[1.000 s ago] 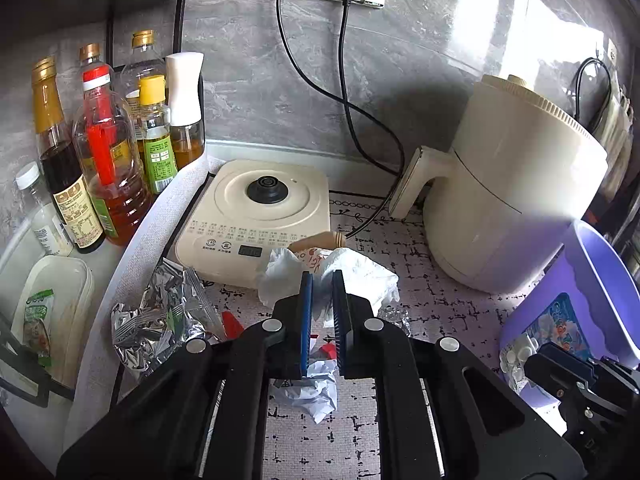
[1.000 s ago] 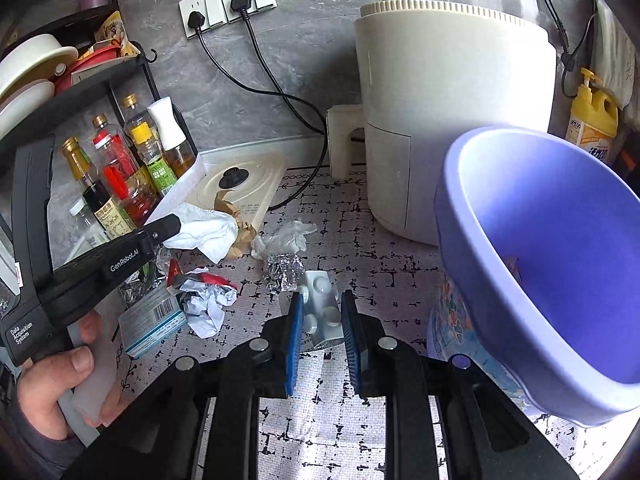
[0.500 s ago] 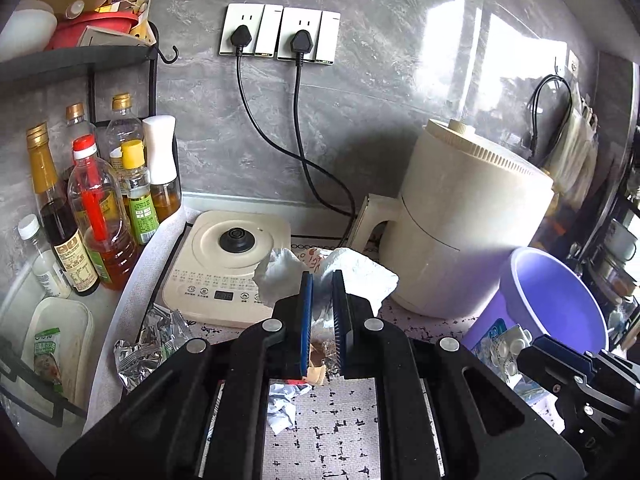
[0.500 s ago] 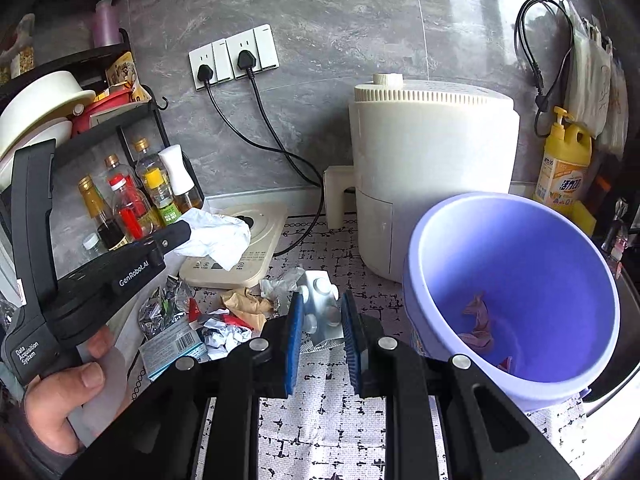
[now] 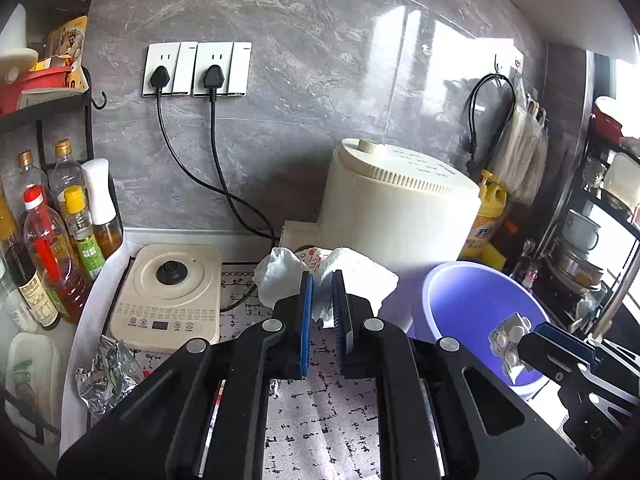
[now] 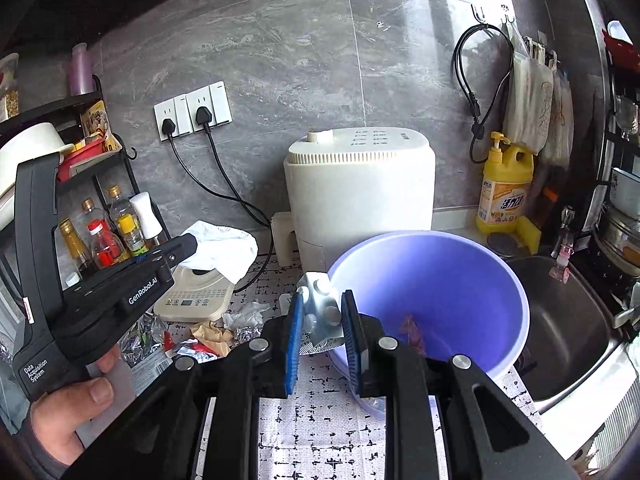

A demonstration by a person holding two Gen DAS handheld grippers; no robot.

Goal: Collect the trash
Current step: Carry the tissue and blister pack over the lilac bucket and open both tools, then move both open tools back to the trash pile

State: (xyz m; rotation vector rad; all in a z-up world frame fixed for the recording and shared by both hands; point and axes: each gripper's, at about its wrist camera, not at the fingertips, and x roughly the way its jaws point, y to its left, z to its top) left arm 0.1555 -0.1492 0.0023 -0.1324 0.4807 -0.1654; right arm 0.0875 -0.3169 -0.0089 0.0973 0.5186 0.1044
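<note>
My left gripper [image 5: 321, 282] is shut on a crumpled white tissue [image 5: 360, 276] and holds it well above the counter, left of the purple bucket [image 5: 472, 300]. In the right wrist view the tissue [image 6: 224, 250] hangs from the left gripper's tip. My right gripper [image 6: 320, 304] is shut on a silver pill blister pack [image 6: 318, 298], at the near left rim of the purple bucket [image 6: 500, 280]. Some scraps lie in the bucket. More trash [image 6: 212, 334] lies on the counter: foil, brown paper, red wrapper.
A cream air fryer [image 6: 360, 192] stands behind the bucket. An induction cooker [image 5: 168, 296] and sauce bottles [image 5: 52, 248] are at left. A foil wrapper [image 5: 108, 376] lies by the cooker. A steel sink [image 6: 560, 328] and yellow detergent bottle [image 6: 506, 184] are at right.
Both grippers have risen from the counter. The left one lifted the tissue off the trash pile and moved right toward the bucket. The right one carried the blister pack to the bucket rim.
</note>
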